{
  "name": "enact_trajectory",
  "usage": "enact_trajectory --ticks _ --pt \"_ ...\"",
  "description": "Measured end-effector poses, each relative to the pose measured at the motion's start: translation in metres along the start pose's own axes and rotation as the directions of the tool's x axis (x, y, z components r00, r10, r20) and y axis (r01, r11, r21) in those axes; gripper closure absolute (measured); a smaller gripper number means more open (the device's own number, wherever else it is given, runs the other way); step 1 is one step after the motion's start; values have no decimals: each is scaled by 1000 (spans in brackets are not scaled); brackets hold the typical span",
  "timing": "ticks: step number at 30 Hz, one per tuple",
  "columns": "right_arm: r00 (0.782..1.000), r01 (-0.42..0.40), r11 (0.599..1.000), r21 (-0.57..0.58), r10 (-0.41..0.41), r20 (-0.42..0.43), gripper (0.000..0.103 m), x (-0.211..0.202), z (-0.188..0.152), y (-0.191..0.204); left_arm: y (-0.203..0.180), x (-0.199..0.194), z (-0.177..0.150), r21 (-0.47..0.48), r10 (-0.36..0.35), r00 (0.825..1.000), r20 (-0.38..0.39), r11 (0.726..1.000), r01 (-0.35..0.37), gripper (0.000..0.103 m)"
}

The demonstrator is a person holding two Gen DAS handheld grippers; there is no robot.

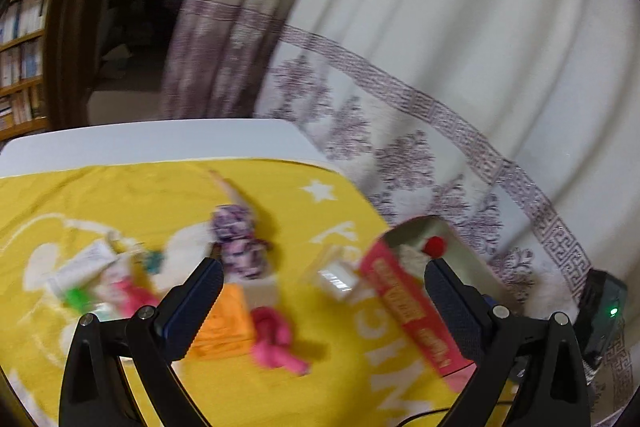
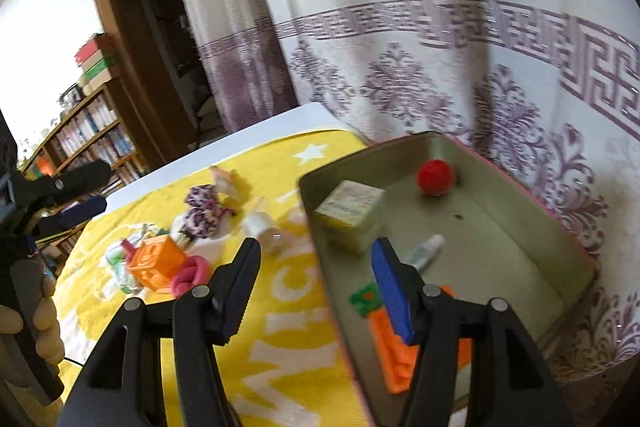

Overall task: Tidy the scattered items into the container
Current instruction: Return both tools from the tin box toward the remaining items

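An open tin container point(image 2: 520, 195) stands at the right end of the yellow cloth; in the left wrist view its red side point(image 1: 404, 303) faces me. Inside lie a red ball point(image 2: 435, 177), a pale box point(image 2: 350, 213), a small tube point(image 2: 424, 247), a green piece point(image 2: 366, 299) and an orange flat piece point(image 2: 400, 351). My right gripper point(image 2: 316, 247) hovers open over the tin's near rim, holding nothing. My left gripper point(image 1: 324, 267) is wide open and empty above the scattered items: a purple patterned scrunchie point(image 1: 238, 239), an orange box point(image 1: 224, 323), a pink knot point(image 1: 274, 339) and a clear pot point(image 1: 334, 275).
A white tube with a green cap point(image 1: 80, 271) lies at the left of the yellow cloth point(image 1: 140, 195), among small bits. A patterned curtain point(image 2: 400, 87) hangs right behind the tin. A bookshelf point(image 2: 92, 135) and a doorway stand to the left. A hand point(image 2: 44, 323) holds the left gripper's handle.
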State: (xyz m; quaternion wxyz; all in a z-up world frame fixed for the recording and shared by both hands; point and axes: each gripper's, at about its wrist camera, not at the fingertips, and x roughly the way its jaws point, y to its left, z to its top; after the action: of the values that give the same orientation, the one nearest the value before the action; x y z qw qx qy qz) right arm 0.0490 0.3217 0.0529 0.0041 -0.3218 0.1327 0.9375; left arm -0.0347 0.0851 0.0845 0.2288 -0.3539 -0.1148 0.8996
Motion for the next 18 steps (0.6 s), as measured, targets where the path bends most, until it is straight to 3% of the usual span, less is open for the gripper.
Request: enact_trajectory --ticks 7,18 --pt "998 -67 996 -57 65 -24 41 17 1 34 63 -28 -9 -97 88 996 12 991 -87 1" --pt "980 -147 984 -97 132 -148 41 60 -12 81 137 -52 -32 -226 180 984 -13 958 -178 1"
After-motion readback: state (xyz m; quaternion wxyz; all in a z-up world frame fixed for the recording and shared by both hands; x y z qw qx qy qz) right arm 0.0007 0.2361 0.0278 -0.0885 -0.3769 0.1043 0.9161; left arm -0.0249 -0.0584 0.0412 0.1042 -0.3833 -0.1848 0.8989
